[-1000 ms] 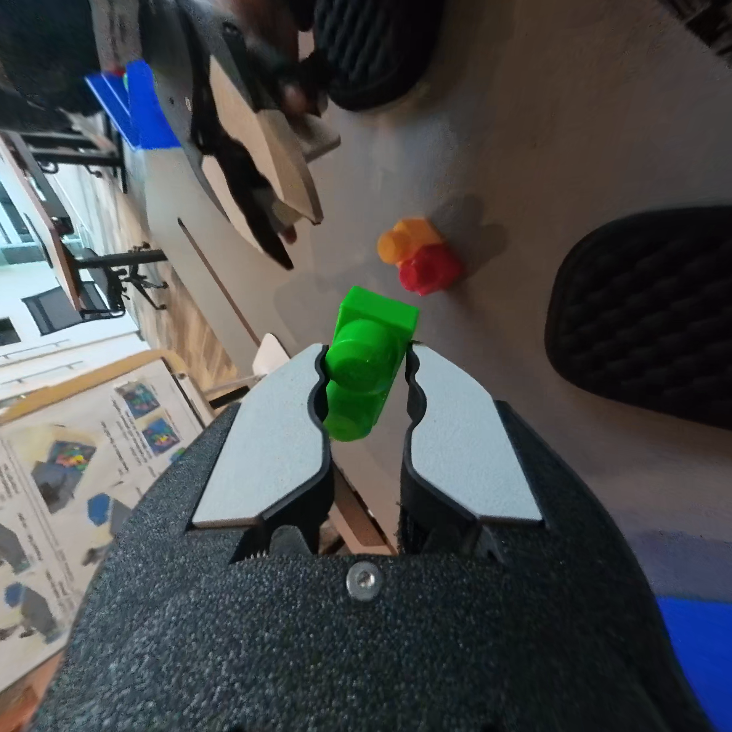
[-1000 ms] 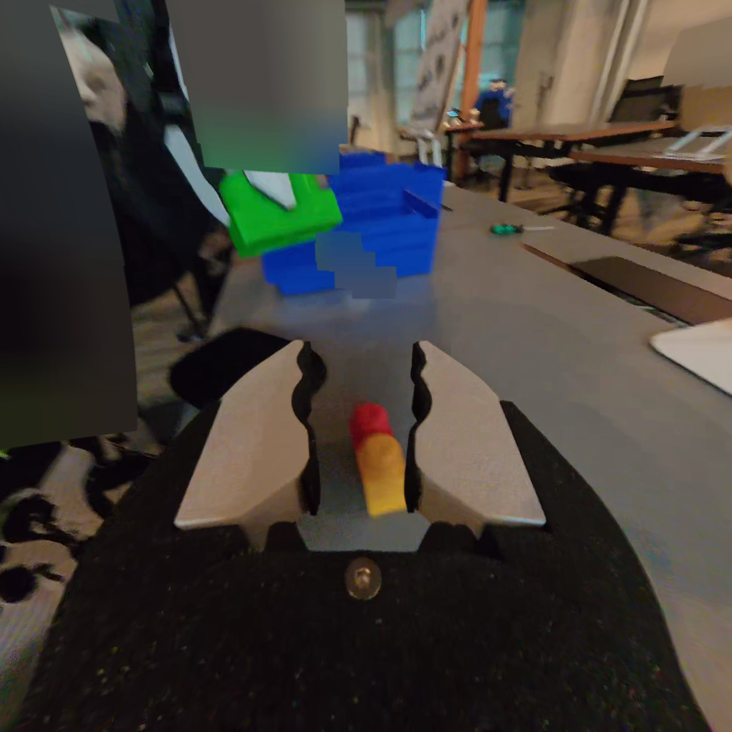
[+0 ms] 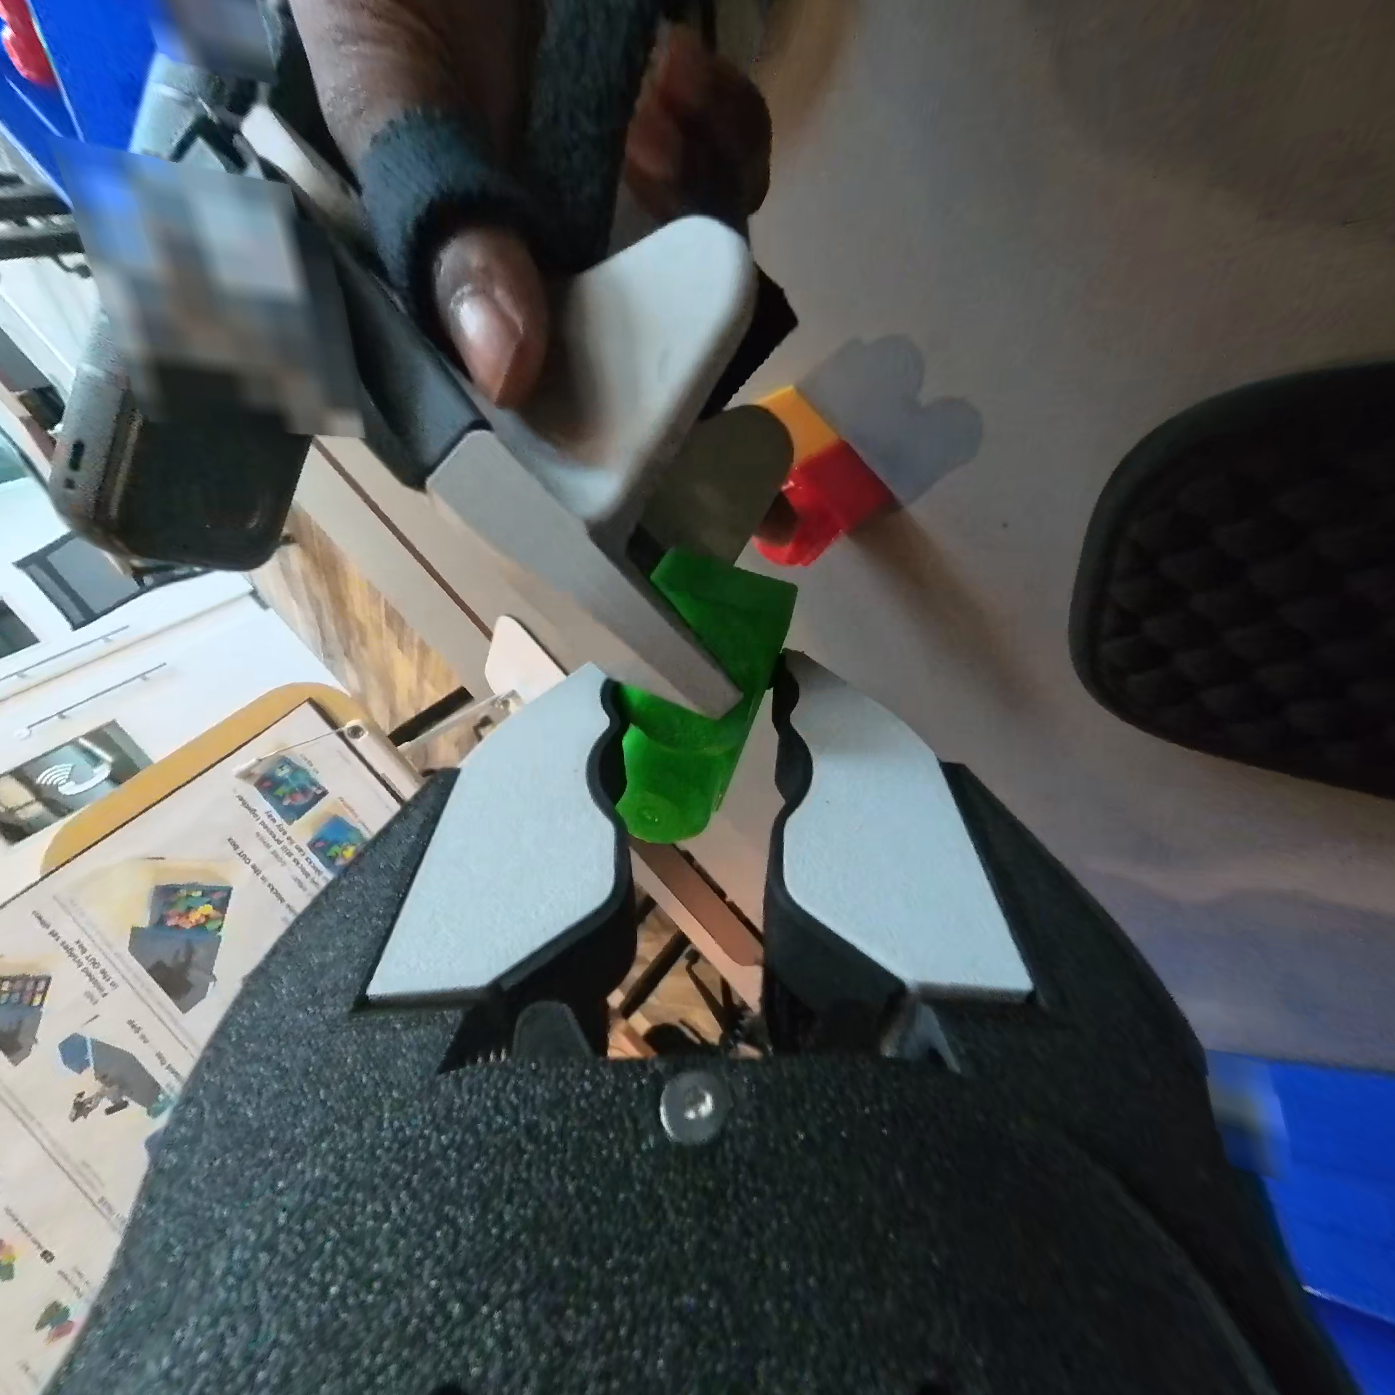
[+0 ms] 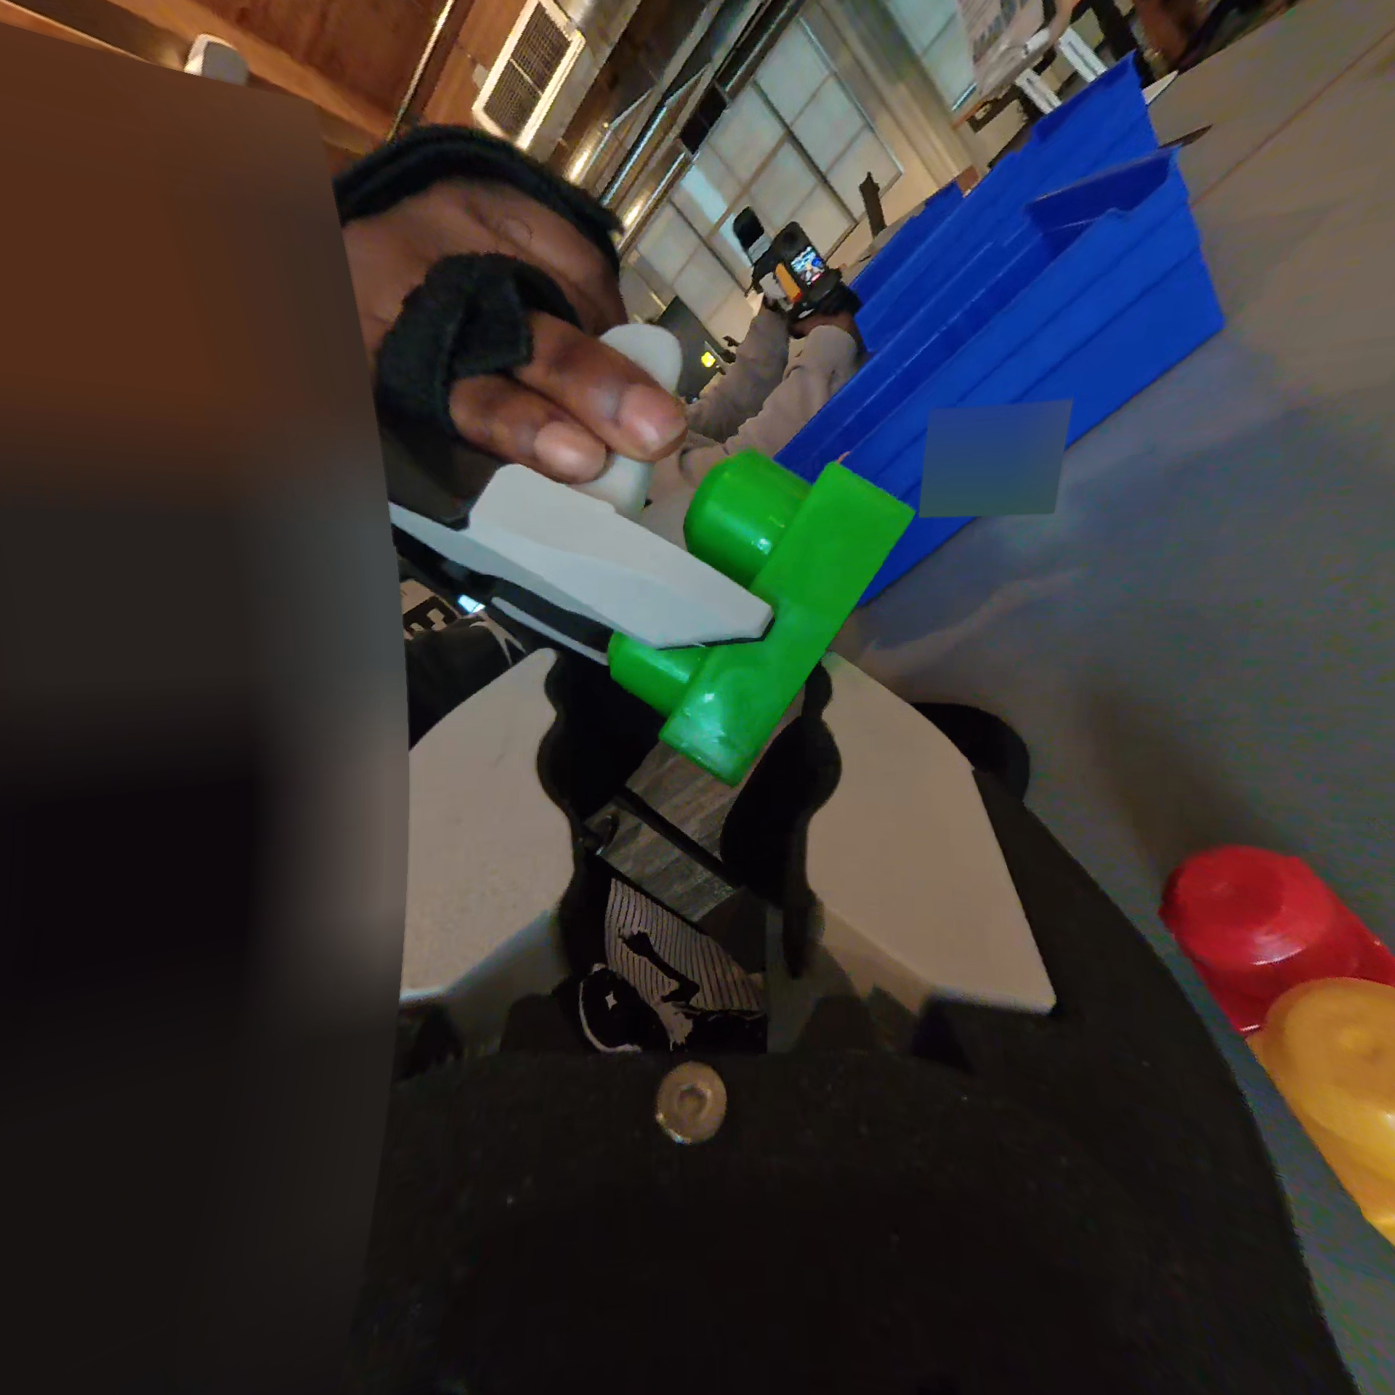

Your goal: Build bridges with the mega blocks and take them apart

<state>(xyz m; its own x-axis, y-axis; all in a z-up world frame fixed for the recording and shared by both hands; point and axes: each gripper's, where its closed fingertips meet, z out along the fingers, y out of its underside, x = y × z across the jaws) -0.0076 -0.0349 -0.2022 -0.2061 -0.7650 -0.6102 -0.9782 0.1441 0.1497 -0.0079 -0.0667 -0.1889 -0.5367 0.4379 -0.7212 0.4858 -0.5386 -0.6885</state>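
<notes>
Green two-stud plastic block [image 3: 698, 725] was clenched in the left tongs [image 3: 691, 743] above the table [image 3: 1057, 226]; right tongs [image 4: 683, 755] gaped, grasping nothing. Red-and-yellow stacked pair [image 3: 826, 483] stood alone, bridge barely begun.

Green block [image 3: 698, 725], red block [image 3: 826, 502] and yellow block [image 4: 1340, 1094]: glossy, smooth moulded plastic, the green one slightly translucent. Left tool [image 3: 691, 743]: matt grey finger plates on a rough, grainy black body with a bright metal screw [image 3: 693, 1117]. Desk [image 3: 1057, 226]: smooth matt grey; blue bins [image 4: 1057, 317]: smooth plastic.
</notes>
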